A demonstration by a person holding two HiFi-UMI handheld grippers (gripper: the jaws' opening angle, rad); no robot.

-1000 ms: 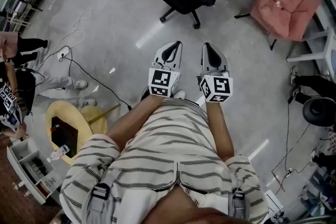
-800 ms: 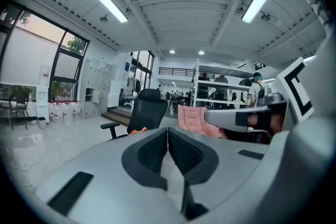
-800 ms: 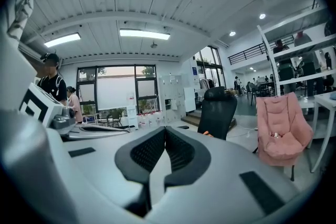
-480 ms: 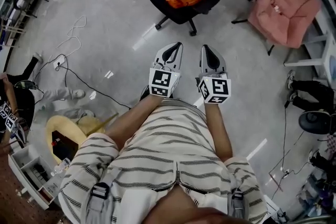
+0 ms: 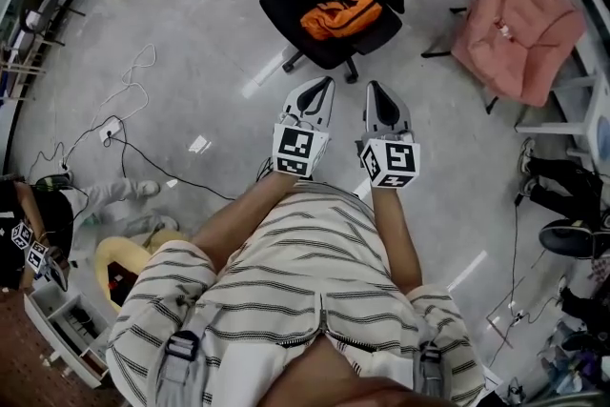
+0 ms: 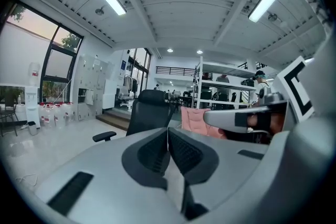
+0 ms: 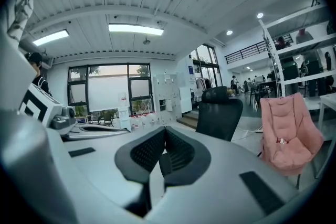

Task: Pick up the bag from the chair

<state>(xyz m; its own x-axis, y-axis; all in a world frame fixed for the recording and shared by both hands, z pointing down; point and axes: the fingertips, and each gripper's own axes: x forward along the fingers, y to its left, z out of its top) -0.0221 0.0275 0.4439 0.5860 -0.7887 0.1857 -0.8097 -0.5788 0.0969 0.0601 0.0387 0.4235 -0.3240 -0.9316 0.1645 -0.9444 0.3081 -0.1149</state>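
Orange fabric marks the bag (image 5: pixel 340 13), which lies crumpled on the seat of the black office chair (image 5: pixel 286 7) at the top of the head view. One armrest is to its left and the dark backrest is behind it. Nothing touches the bag. Both grippers are well short of it, over the grey polished floor (image 5: pixel 191 24) in front of the chair's wheeled base.

The left gripper (image 5: pixel 327 83) and the right gripper (image 5: pixel 373 87) are held side by side, near each other but apart. Both point towards the chair, each with its marker cube nearest the person's striped shirt (image 5: pixel 305 262).

In the left gripper view the two dark ribbed pads meet along a thin line with nothing between them, and the chair's backrest rises just beyond the tips. In the right gripper view the jaws are likewise pressed together and empty, with the same chair ahead and slightly to the right.

A pink padded chair (image 5: pixel 519 14) stands to the right of the office chair, well apart from it. A white cable (image 5: pixel 133 76) loops across the floor on the left.
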